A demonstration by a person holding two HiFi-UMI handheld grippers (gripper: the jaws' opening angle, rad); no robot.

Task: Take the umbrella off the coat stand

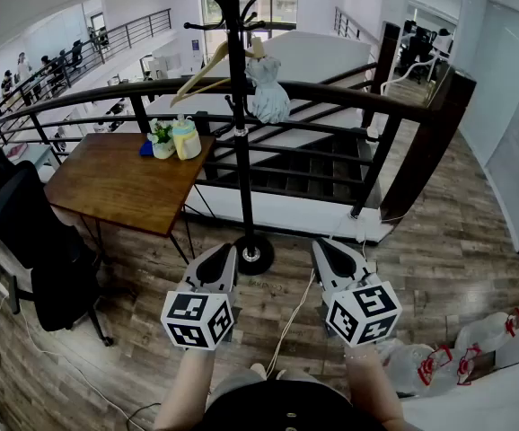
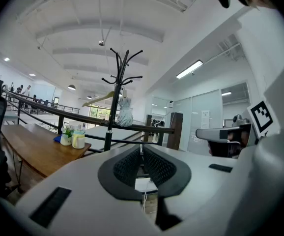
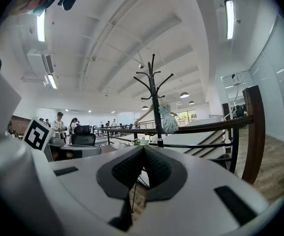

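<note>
Bright, sharp, fisheye-warped, perhaps slightly overexposed

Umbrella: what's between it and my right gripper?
The head view shows only bare wood floor between the right gripper and the coat stand, where the umbrella hangs high on the pole.

The left forearm (image 1: 190, 386) and right forearm (image 1: 373, 389) reach forward from the near edge, side by side and roughly level. The left gripper (image 1: 221, 259) and right gripper (image 1: 328, 253) point away, slightly apart, each with jaws pressed together on nothing.
</note>
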